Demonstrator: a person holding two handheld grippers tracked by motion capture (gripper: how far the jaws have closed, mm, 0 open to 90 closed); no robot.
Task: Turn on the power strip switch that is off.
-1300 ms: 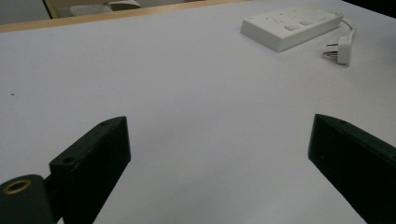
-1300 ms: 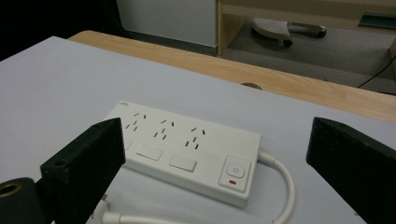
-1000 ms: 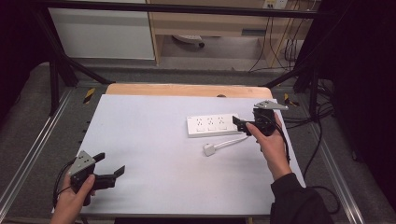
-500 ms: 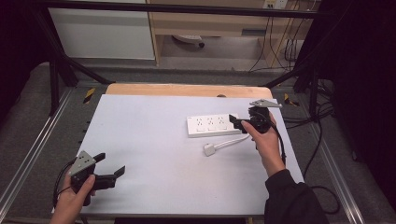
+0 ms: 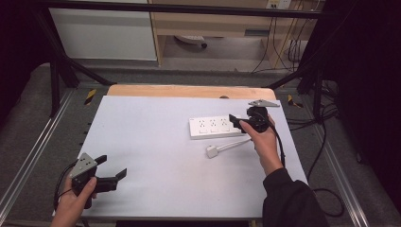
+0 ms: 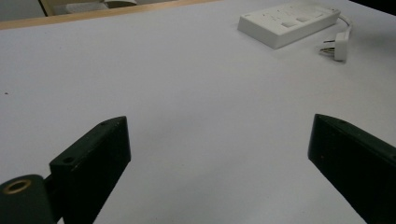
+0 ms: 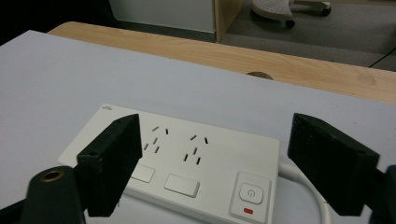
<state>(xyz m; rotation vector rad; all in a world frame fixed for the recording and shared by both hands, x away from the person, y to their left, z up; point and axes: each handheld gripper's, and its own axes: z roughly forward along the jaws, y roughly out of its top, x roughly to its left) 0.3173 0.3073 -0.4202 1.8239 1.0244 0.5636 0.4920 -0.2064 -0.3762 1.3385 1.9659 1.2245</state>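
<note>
A white power strip (image 5: 213, 127) lies flat on the white table (image 5: 151, 142), right of centre. Its white cable curls back to a plug (image 5: 212, 151) lying loose just in front of it. My right gripper (image 5: 239, 121) hovers at the strip's right end, open. In the right gripper view, the jaws stand wide apart over the power strip (image 7: 187, 158), whose power button (image 7: 251, 192) is at the near right. My left gripper (image 5: 112, 166) sits open at the table's near left corner, far from the strip. The power strip (image 6: 289, 18) and plug (image 6: 337, 46) lie far ahead of it.
A strip of bare wood (image 5: 189, 91) runs along the table's far edge. Black frame legs and floor cables (image 5: 326, 127) stand to the right of the table. The table's left and middle hold bare white surface.
My right gripper has moved a little left and away, closing in over the power strip's right end. The left gripper has stayed put.
</note>
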